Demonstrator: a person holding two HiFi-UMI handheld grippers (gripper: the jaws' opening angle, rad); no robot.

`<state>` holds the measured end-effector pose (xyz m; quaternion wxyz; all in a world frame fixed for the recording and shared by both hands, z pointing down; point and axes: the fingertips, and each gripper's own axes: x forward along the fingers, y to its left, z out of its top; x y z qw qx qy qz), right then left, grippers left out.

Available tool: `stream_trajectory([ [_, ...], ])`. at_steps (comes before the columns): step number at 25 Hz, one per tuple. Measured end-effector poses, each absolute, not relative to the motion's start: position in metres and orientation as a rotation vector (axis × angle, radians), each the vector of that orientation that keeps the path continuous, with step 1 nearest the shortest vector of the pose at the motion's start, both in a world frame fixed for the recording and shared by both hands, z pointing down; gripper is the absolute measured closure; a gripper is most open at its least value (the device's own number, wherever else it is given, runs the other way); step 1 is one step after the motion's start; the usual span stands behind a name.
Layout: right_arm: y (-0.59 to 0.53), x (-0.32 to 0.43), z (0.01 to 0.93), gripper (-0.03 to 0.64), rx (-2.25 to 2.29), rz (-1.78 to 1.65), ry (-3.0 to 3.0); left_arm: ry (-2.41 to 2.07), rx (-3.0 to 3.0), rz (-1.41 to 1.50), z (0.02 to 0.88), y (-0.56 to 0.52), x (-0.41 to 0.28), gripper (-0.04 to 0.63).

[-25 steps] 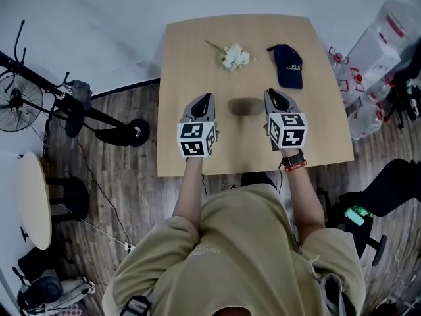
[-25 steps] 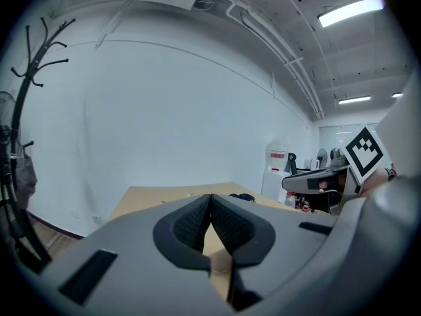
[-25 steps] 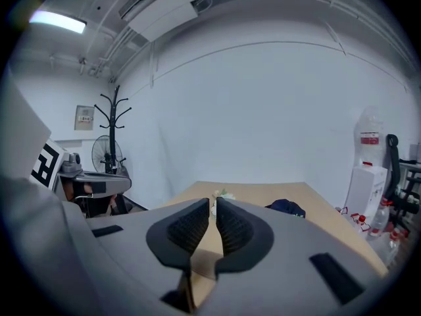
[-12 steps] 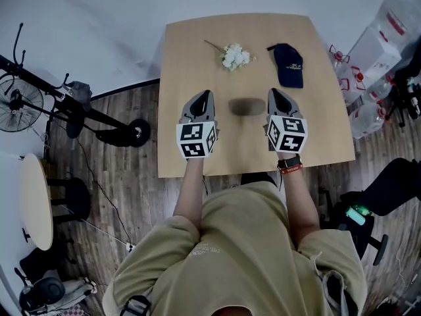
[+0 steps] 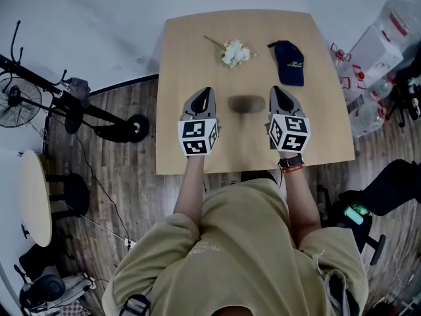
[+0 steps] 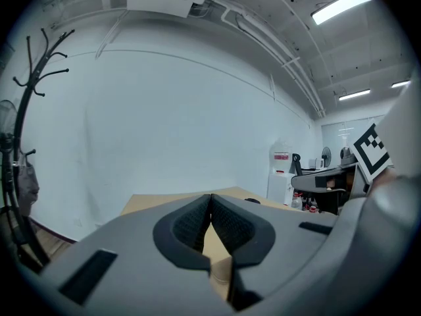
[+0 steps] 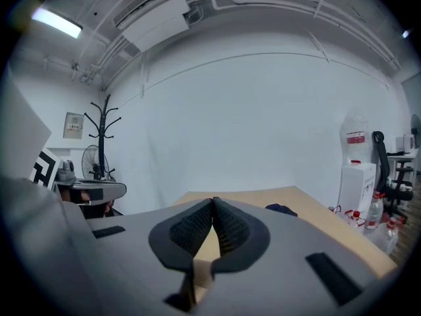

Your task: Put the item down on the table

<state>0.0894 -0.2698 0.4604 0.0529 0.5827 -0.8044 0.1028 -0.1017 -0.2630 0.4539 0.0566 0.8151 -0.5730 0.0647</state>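
On the light wooden table [image 5: 184, 51] a small bunch of white flowers [image 5: 235, 53] lies at the far middle, with a navy cap [image 5: 288, 63] to its right. My left gripper [image 5: 206, 93] hovers over the near left part of the table, jaws shut and empty [image 6: 210, 196]. Level with it, my right gripper [image 5: 276, 89] hovers over the near right part, also shut with nothing between its pads [image 7: 213, 201]. Both point towards the far edge, well short of the flowers and the cap. From the right gripper view the cap [image 7: 283, 209] shows ahead to the right.
A fan on a stand [image 5: 16, 101] and a wheeled base [image 5: 128, 129] are on the floor to the left. There is a small round table [image 5: 34, 199] at the near left. Water bottles and plastic containers [image 5: 368, 64] crowd the right side, with a black chair [image 5: 368, 229] below them.
Both grippers have crept a little towards the far edge of the table. The flowers and the cap have not moved.
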Motion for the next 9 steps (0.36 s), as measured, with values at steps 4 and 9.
stream_trajectory([
  [4, -0.267, 0.093, 0.470, 0.601, 1.736, 0.317, -2.436, -1.689, 2.466, 0.255, 0.471, -0.264, -0.097, 0.572],
  [9, -0.277, 0.101, 0.482, 0.601, 1.663, 0.294, -2.428, -1.628, 2.465, 0.358, 0.499, -0.275, -0.095, 0.572],
])
